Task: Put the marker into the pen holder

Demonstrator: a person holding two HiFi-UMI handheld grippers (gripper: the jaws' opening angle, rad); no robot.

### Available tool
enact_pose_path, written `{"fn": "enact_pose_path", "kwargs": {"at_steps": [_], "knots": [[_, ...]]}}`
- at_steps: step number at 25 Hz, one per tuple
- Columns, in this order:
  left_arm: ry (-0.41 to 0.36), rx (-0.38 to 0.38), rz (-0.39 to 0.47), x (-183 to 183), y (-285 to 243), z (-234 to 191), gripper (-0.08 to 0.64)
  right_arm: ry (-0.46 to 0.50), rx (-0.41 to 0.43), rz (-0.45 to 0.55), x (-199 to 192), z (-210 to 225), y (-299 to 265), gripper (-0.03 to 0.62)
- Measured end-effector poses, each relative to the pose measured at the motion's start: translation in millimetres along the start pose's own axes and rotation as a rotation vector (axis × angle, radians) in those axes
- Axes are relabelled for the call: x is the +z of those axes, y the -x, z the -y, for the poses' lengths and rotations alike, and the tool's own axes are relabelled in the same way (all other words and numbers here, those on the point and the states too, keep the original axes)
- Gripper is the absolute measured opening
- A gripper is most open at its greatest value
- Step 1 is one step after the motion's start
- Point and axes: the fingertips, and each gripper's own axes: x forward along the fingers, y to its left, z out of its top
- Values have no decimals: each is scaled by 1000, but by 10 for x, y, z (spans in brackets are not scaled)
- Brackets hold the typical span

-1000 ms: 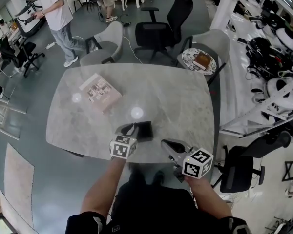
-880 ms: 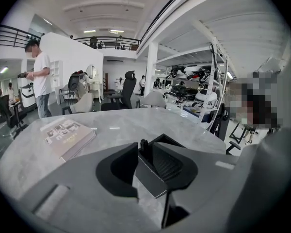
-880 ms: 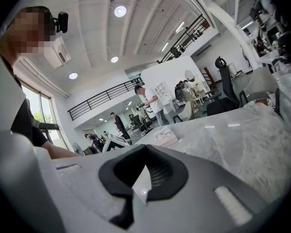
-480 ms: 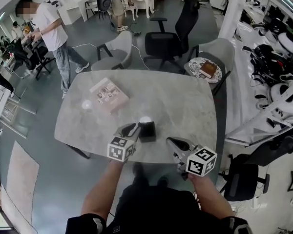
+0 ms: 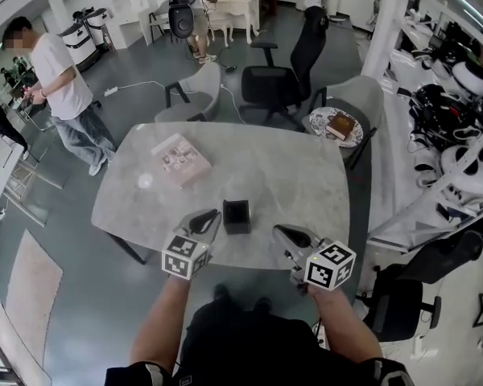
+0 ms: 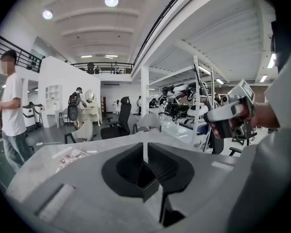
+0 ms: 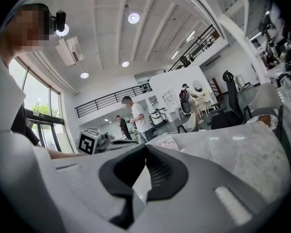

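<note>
On the table (image 5: 294, 175), the pen holder (image 5: 236, 215) sits between left gripper (image 5: 208, 218) and right gripper (image 5: 280, 233), fingers together.

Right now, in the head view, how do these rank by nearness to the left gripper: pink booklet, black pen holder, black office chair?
From the left gripper:
1. Black pen holder, just to its right.
2. Pink booklet, farther out, on the left.
3. Black office chair, beyond the table's far edge.

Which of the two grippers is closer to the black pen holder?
The left gripper: its tip lies just beside the pen holder; the right gripper is clearly farther off.
</note>
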Motion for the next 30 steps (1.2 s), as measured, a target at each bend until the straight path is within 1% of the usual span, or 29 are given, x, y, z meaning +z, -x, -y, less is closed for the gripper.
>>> {"fn": "enact_pose_path", "kwargs": {"at_steps": [5, 10, 14, 19, 22, 26, 30], "knots": [[36, 10, 60, 188, 235, -13, 21, 6, -13, 26, 66, -67, 17, 3], [82, 21, 122, 352, 465, -121, 12, 17, -25, 51, 164, -177, -102, 3], [95, 29, 140, 386, 687, -301, 11, 42, -24, 58, 178, -364, -335, 3], [111, 34, 161, 369, 1006, -576, 11, 125, -19, 78, 230, -728, -644, 3], [117, 46, 167, 363, 1140, -742, 11, 166, -19, 93, 306, -872, -774, 2], [117, 76, 183, 384, 1198, -871, 11, 194, -6, 103, 366, -918, -839, 2], [130, 102, 190, 433, 1181, -867, 11, 195, 8, 103, 436, -862, -812, 2]]}}
